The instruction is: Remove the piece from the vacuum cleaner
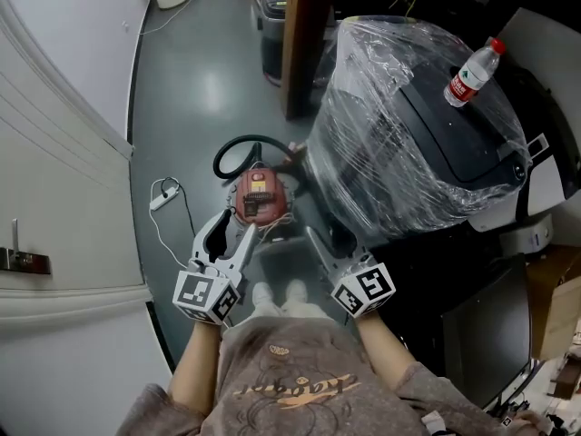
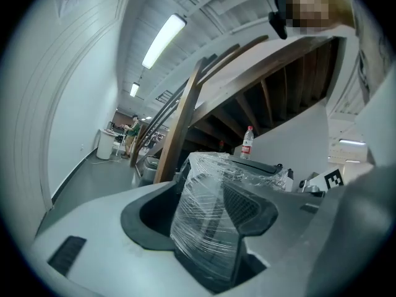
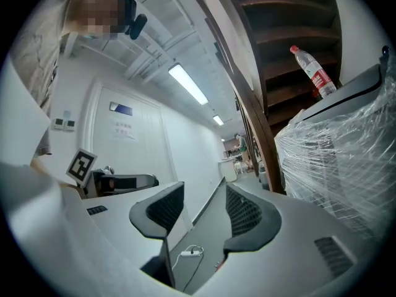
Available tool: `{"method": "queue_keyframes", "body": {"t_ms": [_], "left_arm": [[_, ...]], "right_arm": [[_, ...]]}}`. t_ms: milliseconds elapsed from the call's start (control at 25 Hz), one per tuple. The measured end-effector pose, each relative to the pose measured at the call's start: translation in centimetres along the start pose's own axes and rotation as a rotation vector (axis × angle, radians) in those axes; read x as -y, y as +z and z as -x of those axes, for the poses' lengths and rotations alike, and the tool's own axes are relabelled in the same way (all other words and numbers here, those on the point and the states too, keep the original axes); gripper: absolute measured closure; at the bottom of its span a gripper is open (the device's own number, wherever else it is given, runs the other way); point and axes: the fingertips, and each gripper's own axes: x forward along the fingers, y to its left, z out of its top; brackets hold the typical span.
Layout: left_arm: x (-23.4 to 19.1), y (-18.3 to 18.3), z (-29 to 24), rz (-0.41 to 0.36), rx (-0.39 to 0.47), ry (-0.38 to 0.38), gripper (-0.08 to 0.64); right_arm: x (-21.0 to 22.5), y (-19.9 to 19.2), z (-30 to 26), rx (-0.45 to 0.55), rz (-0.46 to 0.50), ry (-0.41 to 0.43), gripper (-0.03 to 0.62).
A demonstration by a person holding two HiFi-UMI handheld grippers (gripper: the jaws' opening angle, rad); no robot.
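The red vacuum (image 1: 260, 196) sits on the grey floor (image 1: 200, 89), just ahead of the person's white shoes (image 1: 280, 294), and its black hose (image 1: 238, 147) curls in a loop on the far side of it. Which piece of it comes off cannot be told from here. In the head view both grippers are held out over the floor on the near side of the vacuum, the left one's tips overlapping its near left edge in the picture and the right one's tips lying just to its right. The left gripper (image 2: 204, 216) has its jaws apart with nothing gripped; between them only a film-wrapped machine (image 2: 207, 228) shows, farther off. The right gripper (image 3: 204, 214) also has its jaws apart and holds nothing; bare floor and a white power strip (image 3: 189, 252) show through the gap. In the head view that power strip lies left of the vacuum, near the white wall (image 1: 64, 153), with its cord trailing along the floor. The wrapped machine stands just right of the vacuum, and a bottle (image 1: 473, 72) with a red cap lies on top of it. A brown wooden post (image 1: 300, 44) rises beyond the machine
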Motion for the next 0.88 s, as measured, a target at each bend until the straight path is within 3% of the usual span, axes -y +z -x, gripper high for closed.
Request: {"method": "queue_keyframes", "body": {"t_ms": [80,200,480,880], "left_arm": [[0.3,-0.2,0.0,0.010,-0.005,-0.035,0.284],[0.5,-0.6,0.0,0.020,-0.016,-0.072,0.245],[0.5,-3.5,-0.7,-0.036,-0.120,-0.153,0.245],[-2.6,-10.8,-3.1,-0.040,-0.272,-0.152,0.247]], "right_arm": [[-0.1,-0.1,0.1,0.029,-0.016,0.017,0.365],[-0.3,-0.5,0.1,0.001,-0.006,0.019,0.362],[0.1,-4.4,-0.7,-0.168,0.054,0.049,0.364],[2.5,-11.8,-3.1,-0.353,0.068,0.104,0.364]]}}
